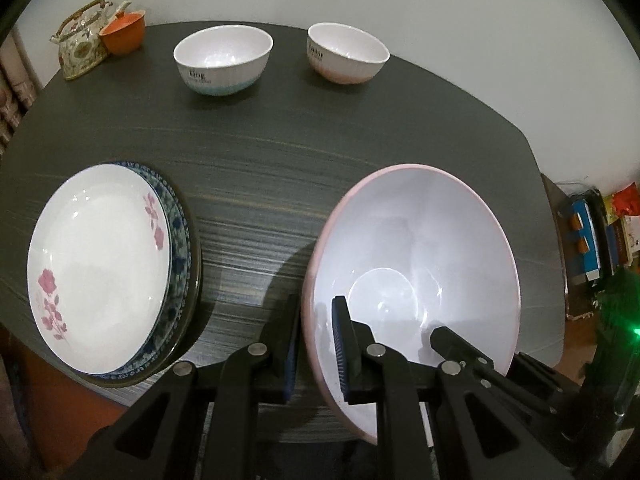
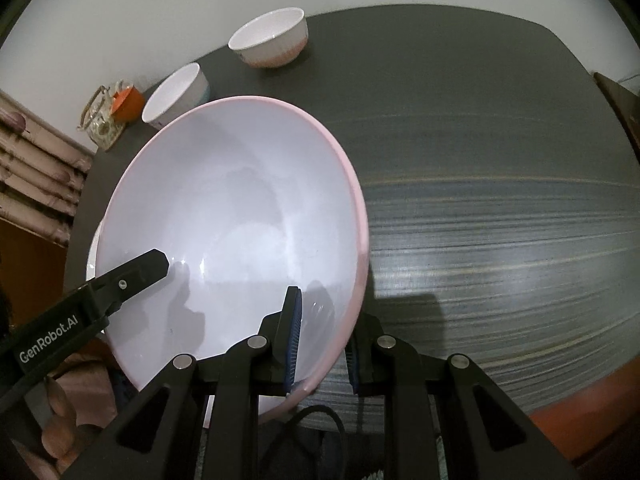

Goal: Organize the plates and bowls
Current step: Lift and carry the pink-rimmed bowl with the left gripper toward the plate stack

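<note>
Between both tongs, the big pink bowl (image 1: 416, 272) hangs tilted above the bench (image 1: 280, 160), pinched at two spots on its rim. Left tongs (image 1: 316, 344) closed narrow on the near-left rim, one pad inside, one outside; right tongs (image 2: 322, 344) likewise on the opposite rim. Grip is thin rim only, glazed and likely slick. Risks: if the hands drift apart or twist unevenly, the rim could slide out of one pair and the bowl swing or drop. Just left of the left tongs sits the plate stack (image 1: 108, 268), overhanging the bench edge; a knock could tip it. Ahead, two small bowls, blue (image 1: 222, 62) and pink (image 1: 348, 54), stand clear.
</note>
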Action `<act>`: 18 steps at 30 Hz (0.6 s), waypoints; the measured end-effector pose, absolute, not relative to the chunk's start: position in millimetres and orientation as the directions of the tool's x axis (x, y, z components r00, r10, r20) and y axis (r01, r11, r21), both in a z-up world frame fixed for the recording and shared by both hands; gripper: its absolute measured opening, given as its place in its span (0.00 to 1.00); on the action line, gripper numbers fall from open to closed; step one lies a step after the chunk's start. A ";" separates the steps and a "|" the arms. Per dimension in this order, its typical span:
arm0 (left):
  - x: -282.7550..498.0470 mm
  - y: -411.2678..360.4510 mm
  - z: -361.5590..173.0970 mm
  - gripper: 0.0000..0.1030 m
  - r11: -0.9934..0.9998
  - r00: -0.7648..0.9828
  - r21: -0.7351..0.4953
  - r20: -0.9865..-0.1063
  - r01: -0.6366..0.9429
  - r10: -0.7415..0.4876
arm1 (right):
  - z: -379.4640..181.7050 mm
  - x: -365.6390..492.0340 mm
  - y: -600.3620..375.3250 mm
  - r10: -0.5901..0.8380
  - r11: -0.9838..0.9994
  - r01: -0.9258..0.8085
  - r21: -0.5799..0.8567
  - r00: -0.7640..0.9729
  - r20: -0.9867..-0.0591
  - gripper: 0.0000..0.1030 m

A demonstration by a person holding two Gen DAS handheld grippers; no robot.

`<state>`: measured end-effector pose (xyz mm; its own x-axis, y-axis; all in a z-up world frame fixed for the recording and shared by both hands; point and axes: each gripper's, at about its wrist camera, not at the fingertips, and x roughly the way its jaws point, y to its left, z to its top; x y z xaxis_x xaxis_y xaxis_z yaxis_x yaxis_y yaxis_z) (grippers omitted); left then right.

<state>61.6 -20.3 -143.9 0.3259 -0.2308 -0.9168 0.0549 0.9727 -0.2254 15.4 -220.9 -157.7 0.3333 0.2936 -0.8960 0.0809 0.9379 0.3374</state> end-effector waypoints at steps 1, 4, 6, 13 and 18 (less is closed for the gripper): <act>59.2 -20.9 -144.4 0.15 0.973 0.324 -0.223 -0.918 0.054 -0.229 | -160.2 14.6 -221.2 0.292 0.939 0.082 0.335 0.328 -0.898 0.18; 60.4 -21.5 -150.3 0.15 0.975 0.316 -0.218 -0.922 0.050 -0.223 | -163.9 11.5 -221.2 0.286 0.940 0.087 0.329 0.324 -0.902 0.19; 60.9 -21.7 -153.2 0.15 0.975 0.310 -0.217 -0.925 0.048 -0.221 | -166.3 12.0 -220.4 0.284 0.941 0.088 0.327 0.319 -0.904 0.19; 62.1 -21.0 -161.2 0.15 0.976 0.289 -0.213 -0.933 0.033 -0.214 | -175.3 17.8 -210.6 0.283 0.942 0.093 0.323 0.297 -0.912 0.20; 62.1 -17.0 -167.2 0.15 0.976 0.281 -0.215 -0.936 0.028 -0.214 | -179.2 17.5 -208.6 0.288 0.941 0.091 0.325 0.287 -0.914 0.20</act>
